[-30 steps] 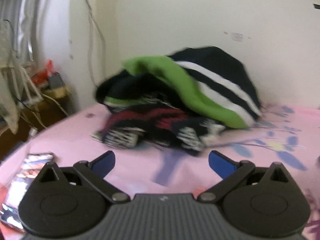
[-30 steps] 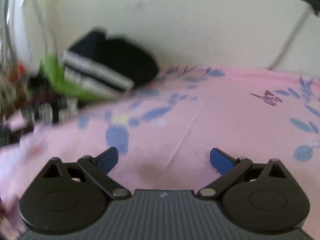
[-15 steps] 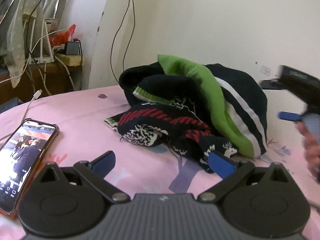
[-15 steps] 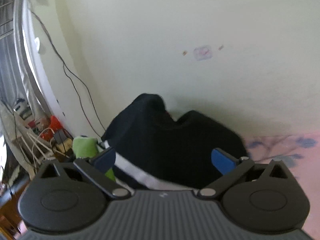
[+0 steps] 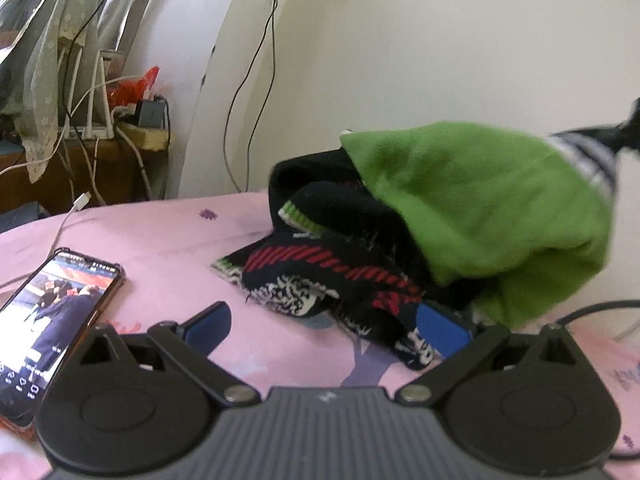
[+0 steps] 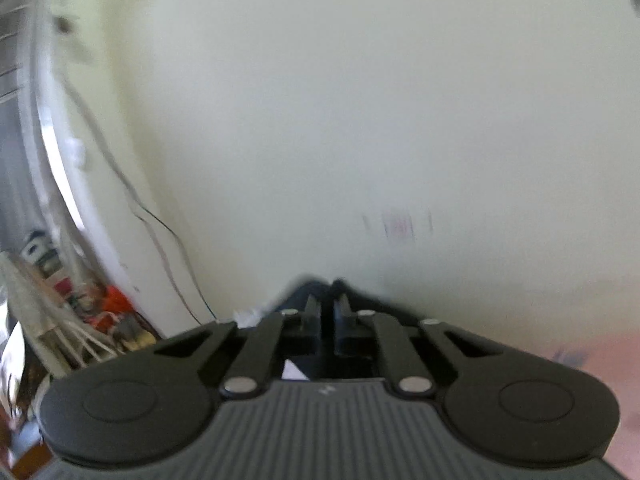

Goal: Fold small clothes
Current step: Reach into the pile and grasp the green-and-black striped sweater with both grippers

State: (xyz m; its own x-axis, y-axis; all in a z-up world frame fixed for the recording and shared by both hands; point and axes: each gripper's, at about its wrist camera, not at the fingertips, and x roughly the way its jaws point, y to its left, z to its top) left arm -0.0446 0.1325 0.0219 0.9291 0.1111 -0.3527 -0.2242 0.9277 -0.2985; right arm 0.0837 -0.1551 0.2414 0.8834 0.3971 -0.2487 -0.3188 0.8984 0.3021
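A pile of small clothes lies on the pink floral sheet (image 5: 160,236). A black knit with red and white patterns (image 5: 328,276) is at the bottom. Over it a black, white-striped garment with a green inside (image 5: 480,208) is pulled up toward the right edge, green side showing. My left gripper (image 5: 326,320) is open and low at the pile's near edge, its right fingertip (image 5: 440,326) against the patterned knit. My right gripper (image 6: 326,300) is raised, facing the wall; its jaws are closing, pressed together on dark fabric (image 6: 304,294) of the striped garment.
A phone (image 5: 52,312) with a lit screen lies on the sheet at the left, with a white cable (image 5: 72,216) beside it. A wooden side table (image 5: 100,160) with chargers and cords stands beyond. The wall (image 5: 440,40) is close behind the pile.
My right gripper rose from above the sheet to the pile, shut and lifted. The striped garment went up to the right, baring its green inside. My left gripper rolled and shifted slightly, staying open.
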